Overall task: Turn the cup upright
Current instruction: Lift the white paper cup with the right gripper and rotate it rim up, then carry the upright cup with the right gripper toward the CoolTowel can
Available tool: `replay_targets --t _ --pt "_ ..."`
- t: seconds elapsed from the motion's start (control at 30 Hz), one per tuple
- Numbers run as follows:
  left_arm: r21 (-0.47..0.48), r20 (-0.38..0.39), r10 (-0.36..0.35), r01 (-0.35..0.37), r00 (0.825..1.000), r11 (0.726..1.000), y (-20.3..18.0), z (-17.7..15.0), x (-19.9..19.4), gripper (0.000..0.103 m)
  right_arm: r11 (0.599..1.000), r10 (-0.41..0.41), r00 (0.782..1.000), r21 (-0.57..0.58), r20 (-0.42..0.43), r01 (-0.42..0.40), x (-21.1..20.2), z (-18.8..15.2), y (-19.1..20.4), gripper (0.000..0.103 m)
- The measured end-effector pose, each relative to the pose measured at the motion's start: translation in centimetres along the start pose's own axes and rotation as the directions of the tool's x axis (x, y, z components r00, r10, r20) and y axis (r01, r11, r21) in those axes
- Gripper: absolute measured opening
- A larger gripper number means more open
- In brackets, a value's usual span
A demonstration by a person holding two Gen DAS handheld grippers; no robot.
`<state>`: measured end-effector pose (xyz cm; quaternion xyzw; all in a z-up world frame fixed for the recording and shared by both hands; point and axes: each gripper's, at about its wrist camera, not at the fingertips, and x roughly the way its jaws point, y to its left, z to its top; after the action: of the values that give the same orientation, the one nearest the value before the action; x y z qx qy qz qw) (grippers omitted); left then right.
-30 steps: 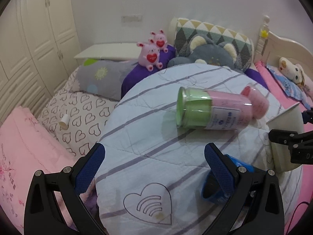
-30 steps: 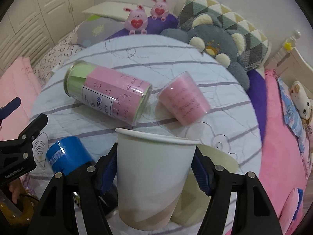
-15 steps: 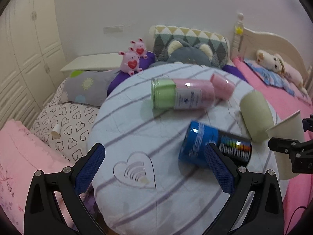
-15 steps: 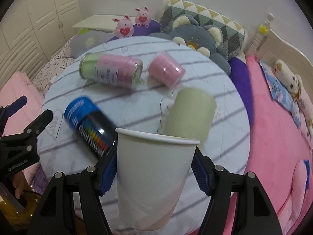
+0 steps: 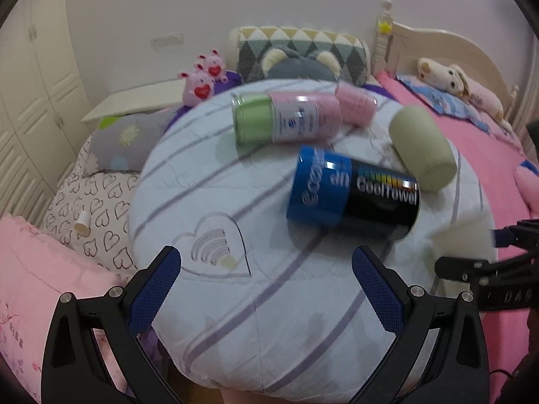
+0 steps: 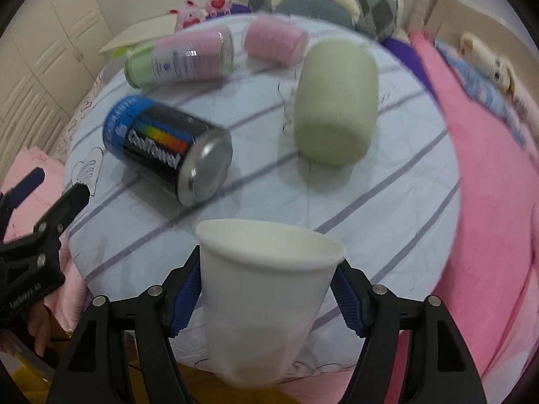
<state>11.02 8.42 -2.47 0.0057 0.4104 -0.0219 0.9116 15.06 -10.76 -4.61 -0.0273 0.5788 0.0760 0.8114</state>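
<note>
My right gripper [image 6: 266,289] is shut on a white paper cup [image 6: 262,289]. The cup's open mouth faces up, and it hangs over the near edge of the round striped table [image 6: 387,208]. In the left wrist view the cup [image 5: 461,242] is a blurred white shape at the table's right edge, held by the right gripper [image 5: 488,266]. My left gripper [image 5: 266,279] is open and empty, above the table's near side by a heart print.
On the table lie a blue and black CoolTowel can [image 6: 168,148], a green and pink tube [image 6: 178,57], a pink roll [image 6: 273,42] and a pale green roll [image 6: 333,101]. Beds with pillows and plush toys surround the table. White wardrobes stand on the left.
Both grippers have drawn back from the table, so more of it shows. The right gripper still holds the cup mouth up, now nearer the table's front edge.
</note>
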Motion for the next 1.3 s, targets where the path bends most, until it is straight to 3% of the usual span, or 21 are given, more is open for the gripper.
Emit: replay_targets --t 0.37,0.57,0.7,1.0,1.3 --pt "-0.043 -0.004 -0.001 0.000 1.000 0.999 0.3 -1.0 -0.9 0.103 0.999 0.011 1.000 0.033 0.028 -0.012 -1.4 -1.2 -0.8 0.081" --pt "-0.041 0.012 0.000 0.000 1.000 0.999 -1.0 -0.9 -1.8 0.103 0.996 0.085 0.995 0.026 0.055 -0.087 -3.1 -1.0 -1.1 0.081" --pt "-0.035 0.016 0.001 0.000 1.000 0.999 -2.3 -0.9 -2.2 0.103 0.998 0.059 0.995 0.012 0.081 -0.060 -3.9 -1.3 -1.3 0.081" --pt "-0.047 0.018 0.024 -0.023 1.000 0.999 -4.8 -1.0 -2.1 0.103 0.992 0.077 0.988 0.089 0.132 -0.089 -4.6 -2.1 -5.2 0.081" --pt "-0.087 0.037 0.041 -0.037 0.998 0.995 -6.6 -0.8 -3.3 0.103 0.991 0.097 0.986 0.075 0.139 -0.108 -4.3 -3.0 -7.6 0.081"
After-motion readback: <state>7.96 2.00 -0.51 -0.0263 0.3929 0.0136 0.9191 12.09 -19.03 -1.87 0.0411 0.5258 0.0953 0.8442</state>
